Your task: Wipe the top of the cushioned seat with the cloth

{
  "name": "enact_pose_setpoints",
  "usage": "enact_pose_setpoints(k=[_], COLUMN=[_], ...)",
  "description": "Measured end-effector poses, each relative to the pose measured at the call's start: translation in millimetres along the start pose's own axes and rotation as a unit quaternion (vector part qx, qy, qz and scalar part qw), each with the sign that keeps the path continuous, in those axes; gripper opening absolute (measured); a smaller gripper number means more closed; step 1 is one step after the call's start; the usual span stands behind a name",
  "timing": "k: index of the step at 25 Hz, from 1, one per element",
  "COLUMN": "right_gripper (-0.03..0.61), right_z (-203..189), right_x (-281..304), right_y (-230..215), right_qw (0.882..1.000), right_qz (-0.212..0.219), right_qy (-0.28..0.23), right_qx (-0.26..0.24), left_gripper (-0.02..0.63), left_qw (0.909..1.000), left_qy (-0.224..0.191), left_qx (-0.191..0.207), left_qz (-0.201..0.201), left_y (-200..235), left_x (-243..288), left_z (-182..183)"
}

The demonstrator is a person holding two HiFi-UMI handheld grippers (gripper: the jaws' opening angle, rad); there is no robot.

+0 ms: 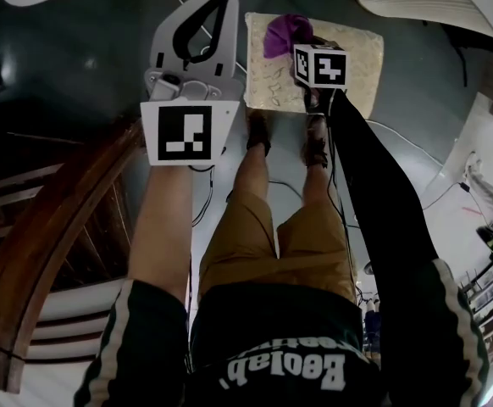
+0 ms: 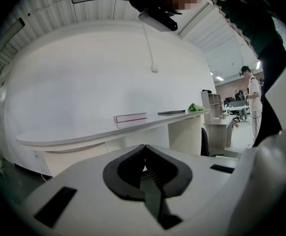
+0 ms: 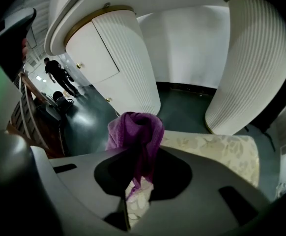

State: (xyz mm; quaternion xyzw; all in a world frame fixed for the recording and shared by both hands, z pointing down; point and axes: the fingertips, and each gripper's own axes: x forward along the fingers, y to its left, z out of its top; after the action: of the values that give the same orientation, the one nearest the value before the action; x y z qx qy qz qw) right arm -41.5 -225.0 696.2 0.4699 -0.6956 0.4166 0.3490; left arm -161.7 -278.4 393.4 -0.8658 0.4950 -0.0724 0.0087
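So the right gripper point(image 3: 136, 157) is clamped on a purple cloth point(image 3: 137, 132). The cloth is bunched up above the jaws, and a thin tail of it hangs down between them. In the head view the cloth is seen over the far-left part of the cushioned seat point(image 1: 358, 56), near the corner. The seat top is beige with a faint floral pattern. Whether the cloth is actually pressed onto the fabric can't be told from these views. It's right over it at least.

The left gripper point(image 2: 144, 148) is kept off to the side with its jaws together and nothing caught in them. It's held to the left of the seat over the dark floor point(image 1: 77, 58), not touching the seat. It's pointed at a curved white counter point(image 2: 84, 137), where a book point(image 2: 130, 117) is lying flat.

The person's boots point(image 1: 258, 132) are planted on the floor just at the near edge of the seat. A curved wooden railing point(image 1: 47, 248) is seen at the left of the head view. White ribbed columns point(image 3: 243, 68) are standing behind the seat.
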Motion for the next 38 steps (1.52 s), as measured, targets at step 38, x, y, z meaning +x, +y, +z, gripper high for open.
enact_pose_setpoints(k=[38], right_gripper=[0.058], right_z=[-11], right_x=[-119], right_y=[-141], right_qw=[0.996], right_qz=[0.015], right_qy=[-0.085], right_qx=[0.007], left_gripper=[0.015], left_qw=[0.9997], left_qy=[-0.007], left_qx=[-0.011], left_qz=[-0.022], left_y=[-102], left_x=[28], left_z=[20])
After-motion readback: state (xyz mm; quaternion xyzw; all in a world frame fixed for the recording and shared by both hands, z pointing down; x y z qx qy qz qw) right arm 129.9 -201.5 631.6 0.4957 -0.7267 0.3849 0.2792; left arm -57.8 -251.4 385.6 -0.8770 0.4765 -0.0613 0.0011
